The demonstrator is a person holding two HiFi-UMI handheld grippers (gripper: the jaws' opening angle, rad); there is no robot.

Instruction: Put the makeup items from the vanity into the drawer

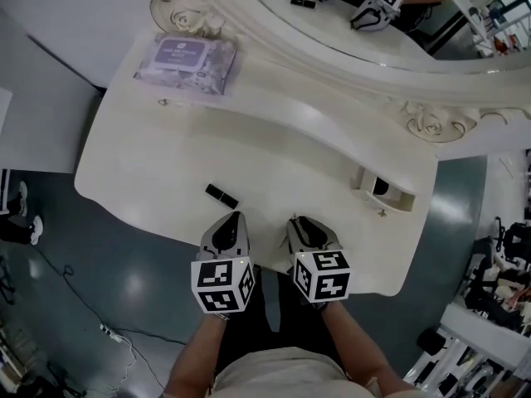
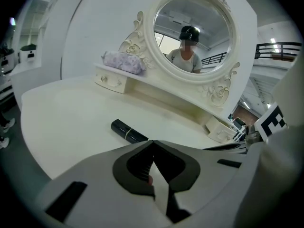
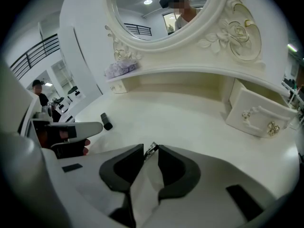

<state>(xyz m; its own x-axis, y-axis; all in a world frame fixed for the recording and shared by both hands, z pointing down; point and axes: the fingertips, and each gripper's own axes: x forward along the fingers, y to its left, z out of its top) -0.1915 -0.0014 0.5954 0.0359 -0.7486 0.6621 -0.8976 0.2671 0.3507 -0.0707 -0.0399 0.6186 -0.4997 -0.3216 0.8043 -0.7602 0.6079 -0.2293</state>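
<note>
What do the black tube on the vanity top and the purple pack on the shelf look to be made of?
Black tube: probably hard glossy plastic; smooth, rigid, with a thin pale band at mid-length. Purple pack: likely soft plastic film; its printed surface looks wrinkled and lumpy.

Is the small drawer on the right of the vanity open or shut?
Open: the drawer stands pulled out, its inside showing from above.

One black tube (image 1: pixel 221 196), one wipes pack (image 1: pixel 186 62), two tongs (image 1: pixel 233 219) (image 1: pixel 299 222)
</note>
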